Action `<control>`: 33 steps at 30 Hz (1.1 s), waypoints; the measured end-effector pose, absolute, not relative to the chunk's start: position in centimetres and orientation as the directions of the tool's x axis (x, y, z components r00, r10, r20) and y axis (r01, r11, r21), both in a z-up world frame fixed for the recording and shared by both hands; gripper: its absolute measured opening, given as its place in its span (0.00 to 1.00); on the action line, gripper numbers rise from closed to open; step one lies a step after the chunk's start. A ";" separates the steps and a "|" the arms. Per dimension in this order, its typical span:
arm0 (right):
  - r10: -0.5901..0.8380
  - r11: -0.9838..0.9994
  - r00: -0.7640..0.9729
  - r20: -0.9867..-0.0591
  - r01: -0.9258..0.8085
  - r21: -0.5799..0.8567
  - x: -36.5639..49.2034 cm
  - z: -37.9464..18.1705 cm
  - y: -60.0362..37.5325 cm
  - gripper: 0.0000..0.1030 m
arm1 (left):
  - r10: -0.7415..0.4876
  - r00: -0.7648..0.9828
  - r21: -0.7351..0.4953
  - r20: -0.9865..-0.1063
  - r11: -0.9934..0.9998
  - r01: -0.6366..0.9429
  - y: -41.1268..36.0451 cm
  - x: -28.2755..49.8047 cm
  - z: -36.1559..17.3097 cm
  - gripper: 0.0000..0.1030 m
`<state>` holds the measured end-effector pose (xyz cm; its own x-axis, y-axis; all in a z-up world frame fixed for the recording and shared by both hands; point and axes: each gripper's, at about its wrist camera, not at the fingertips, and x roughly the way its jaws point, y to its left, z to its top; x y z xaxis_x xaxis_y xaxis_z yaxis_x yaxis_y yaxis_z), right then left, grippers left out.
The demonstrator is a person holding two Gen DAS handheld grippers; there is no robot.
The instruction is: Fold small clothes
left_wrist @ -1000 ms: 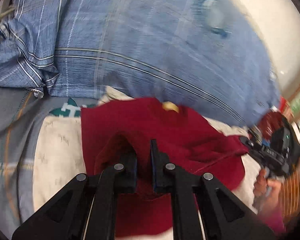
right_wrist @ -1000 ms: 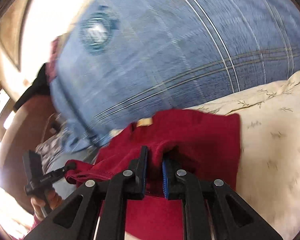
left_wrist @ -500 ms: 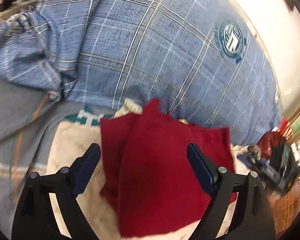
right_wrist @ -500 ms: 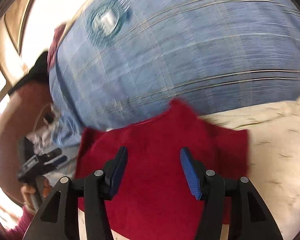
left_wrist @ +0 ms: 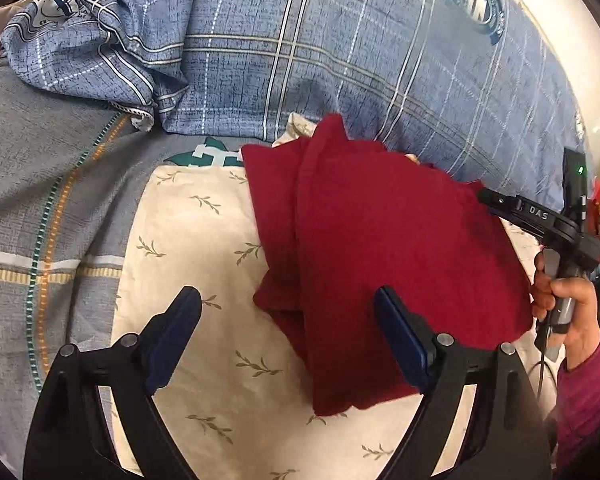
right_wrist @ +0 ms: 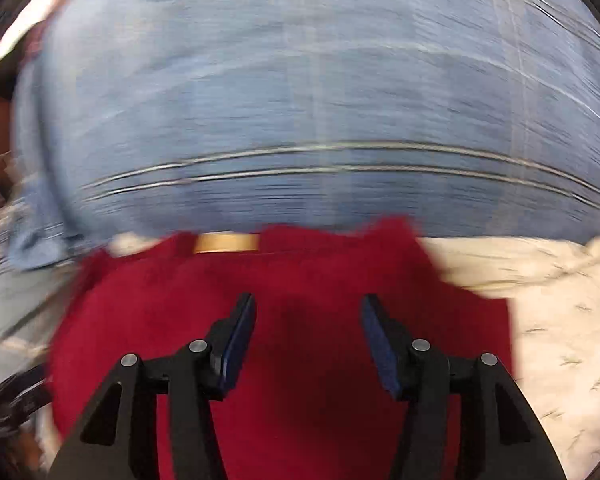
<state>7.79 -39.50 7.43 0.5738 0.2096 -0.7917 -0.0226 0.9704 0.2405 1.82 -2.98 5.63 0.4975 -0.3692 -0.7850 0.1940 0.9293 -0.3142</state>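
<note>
left gripper [left_wrist: 288,334]: black arms, blue pads, silver rivets | right gripper [right_wrist: 308,334]: same | hand [left_wrist: 566,300]: magenta sleeve

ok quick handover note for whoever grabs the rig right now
Left tool: open, holds nothing, over the near left edge of the red garment.
Right tool: open, holds nothing, above the garment; this view is blurred.
Garment: lies folded in layers on the cream leaf-print cloth, its far edge against the blue plaid bedding.
Done: at least one fold is in, and both tools are clear of the fabric.
Left: judge whether another fold or some smoothing is needed. No other small clothes can be made out.
</note>
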 end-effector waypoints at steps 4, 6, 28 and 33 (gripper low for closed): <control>0.388 0.922 0.510 -0.767 -0.228 0.314 8.3 9.3 -31.7 0.54 | -0.411 0.468 -0.321 -0.782 0.910 0.262 -3.3 1.0 6.3 0.85; 0.460 0.887 0.451 -0.764 -0.272 0.374 9.9 9.3 -27.0 0.53 | -0.434 0.445 -0.331 -0.783 0.897 0.293 -3.5 0.5 6.4 0.85; 0.405 0.909 0.349 -0.845 -0.248 0.334 18.0 3.0 -16.2 0.14 | -0.497 0.319 -0.364 -0.807 0.844 0.394 -4.4 1.1 4.9 0.19; 0.467 0.883 0.441 -0.766 -0.271 0.383 14.5 6.3 -20.2 0.52 | -0.498 0.344 -0.368 -0.796 0.849 0.379 -3.9 1.0 5.5 0.19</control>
<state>14.49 -20.21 6.29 0.4407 0.4674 -0.7664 -0.2707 0.8832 0.3830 1.04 -3.87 5.53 0.3439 -0.4985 -0.7958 0.3794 0.8490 -0.3678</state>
